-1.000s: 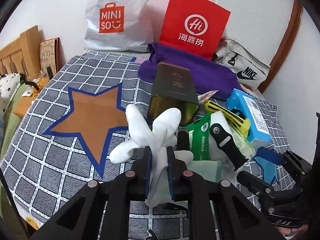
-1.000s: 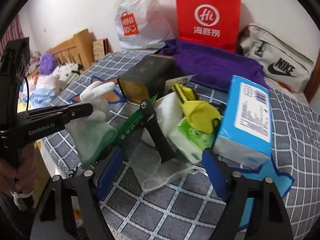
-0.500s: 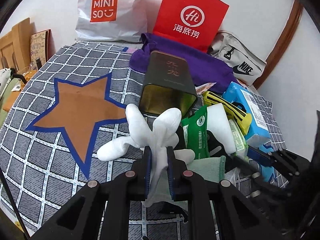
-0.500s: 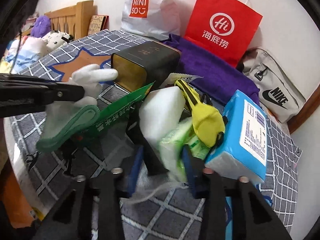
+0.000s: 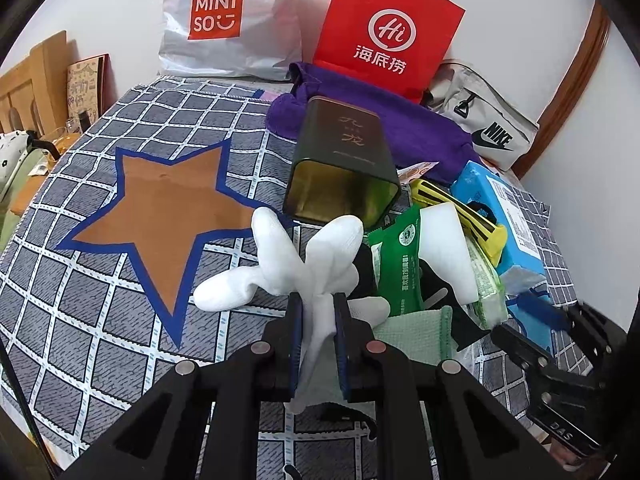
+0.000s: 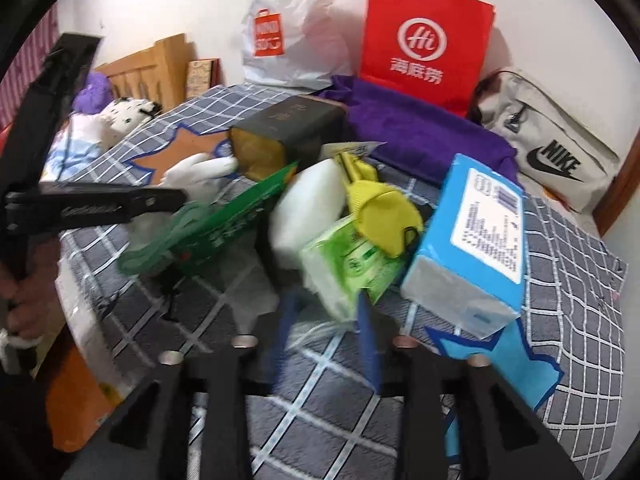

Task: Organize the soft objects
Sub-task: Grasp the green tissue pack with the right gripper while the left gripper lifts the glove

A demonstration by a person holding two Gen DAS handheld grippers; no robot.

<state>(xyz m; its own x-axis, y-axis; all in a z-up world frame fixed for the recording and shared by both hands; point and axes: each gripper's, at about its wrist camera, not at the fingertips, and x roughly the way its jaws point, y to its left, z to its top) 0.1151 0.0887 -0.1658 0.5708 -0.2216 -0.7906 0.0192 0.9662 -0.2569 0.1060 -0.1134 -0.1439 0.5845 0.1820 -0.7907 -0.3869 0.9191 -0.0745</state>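
A home bedroom: wooden headboard, plush toys, shopping bags.

Open bedspread around the orange star leaves free room on the left. The right is crowded: tin, tissue packs, blue box touching.

A red paper bag stands against the wall behind a dark tin

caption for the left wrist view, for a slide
Left gripper shut on a white glove above the checked cloth, beside an open tin.
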